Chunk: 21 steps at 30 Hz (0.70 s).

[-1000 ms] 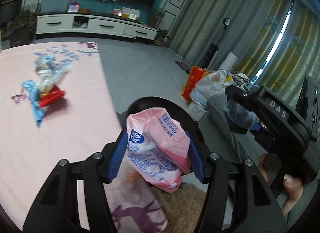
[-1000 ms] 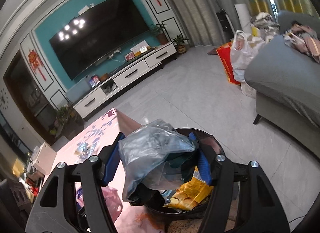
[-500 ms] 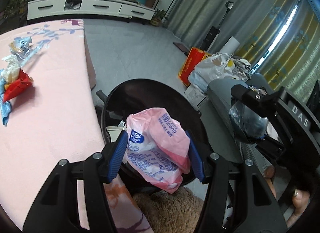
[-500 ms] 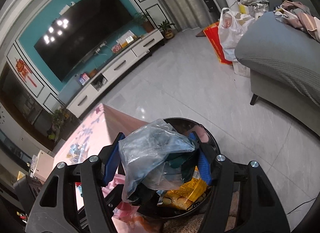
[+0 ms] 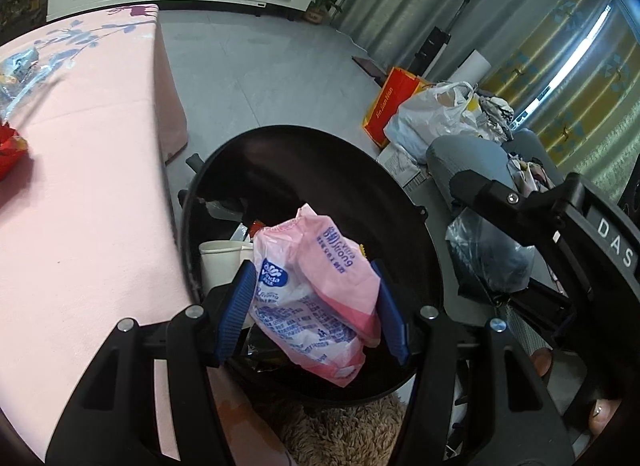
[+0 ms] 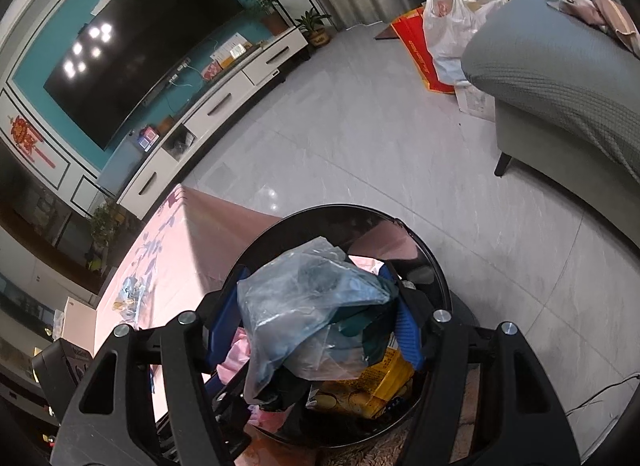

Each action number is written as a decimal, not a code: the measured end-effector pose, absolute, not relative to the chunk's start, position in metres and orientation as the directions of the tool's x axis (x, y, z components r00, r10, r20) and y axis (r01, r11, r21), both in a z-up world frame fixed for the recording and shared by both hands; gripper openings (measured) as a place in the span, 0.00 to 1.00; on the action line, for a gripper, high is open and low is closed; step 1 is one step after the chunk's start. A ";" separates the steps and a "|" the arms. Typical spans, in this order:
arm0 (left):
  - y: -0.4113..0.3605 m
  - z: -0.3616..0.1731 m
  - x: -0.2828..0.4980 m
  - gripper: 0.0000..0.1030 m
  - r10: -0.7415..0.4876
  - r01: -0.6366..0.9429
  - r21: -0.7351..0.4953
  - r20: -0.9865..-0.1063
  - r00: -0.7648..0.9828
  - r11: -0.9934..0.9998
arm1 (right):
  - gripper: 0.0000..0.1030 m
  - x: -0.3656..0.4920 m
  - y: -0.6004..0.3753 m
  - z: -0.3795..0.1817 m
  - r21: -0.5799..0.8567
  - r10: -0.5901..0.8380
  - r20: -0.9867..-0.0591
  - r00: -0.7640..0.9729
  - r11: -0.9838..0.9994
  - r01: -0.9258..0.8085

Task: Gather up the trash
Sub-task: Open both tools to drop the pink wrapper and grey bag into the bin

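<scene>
The left gripper [image 5: 312, 306] pinches a pink tissue pack [image 5: 316, 298] over the black trash bin [image 5: 320, 169] just ahead. The right gripper [image 6: 316, 322] clamps a crumpled clear bag [image 6: 304, 306] above that bin; the pink counter [image 5: 80, 185] lies left.

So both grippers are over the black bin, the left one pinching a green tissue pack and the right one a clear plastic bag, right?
Nearly. The left wrist view shows the tissue pack in the left gripper is pink and white, not green. The rest holds: the right gripper pinches a clear plastic bag, both over the black bin.
</scene>
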<state>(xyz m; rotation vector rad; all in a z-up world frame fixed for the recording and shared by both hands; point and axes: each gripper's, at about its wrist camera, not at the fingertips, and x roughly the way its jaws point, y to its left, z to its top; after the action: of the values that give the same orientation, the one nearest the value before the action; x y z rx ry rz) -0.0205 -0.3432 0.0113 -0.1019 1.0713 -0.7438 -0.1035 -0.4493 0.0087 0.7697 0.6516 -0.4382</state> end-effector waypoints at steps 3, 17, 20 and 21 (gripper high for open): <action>-0.347 0.011 -0.022 0.57 -0.597 0.511 -0.419 -0.761 0.253 0.750 | 0.64 -0.102 -0.450 0.006 0.499 -0.120 -0.690 0.714 0.637 0.588; -0.355 0.010 -0.026 0.65 -0.590 0.525 -0.410 -0.773 0.233 0.746 | 0.72 -0.101 -0.449 0.006 0.524 -0.099 -0.683 0.724 0.624 0.579; -0.349 0.018 -0.028 0.76 -0.604 0.529 -0.417 -0.758 0.247 0.739 | 0.77 -0.101 -0.447 0.008 0.513 -0.115 -0.682 0.722 0.629 0.584; -0.346 0.020 -0.028 0.79 -0.603 0.525 -0.415 -0.755 0.257 0.743 | 0.77 -0.100 -0.446 0.009 0.509 -0.119 -0.682 0.722 0.631 0.585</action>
<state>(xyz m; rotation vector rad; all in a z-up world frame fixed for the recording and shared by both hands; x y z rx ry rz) -0.0282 -0.3462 0.0196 -0.0851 1.0643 -0.7670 -0.1005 -0.4458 0.0088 0.7924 0.6530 -0.4373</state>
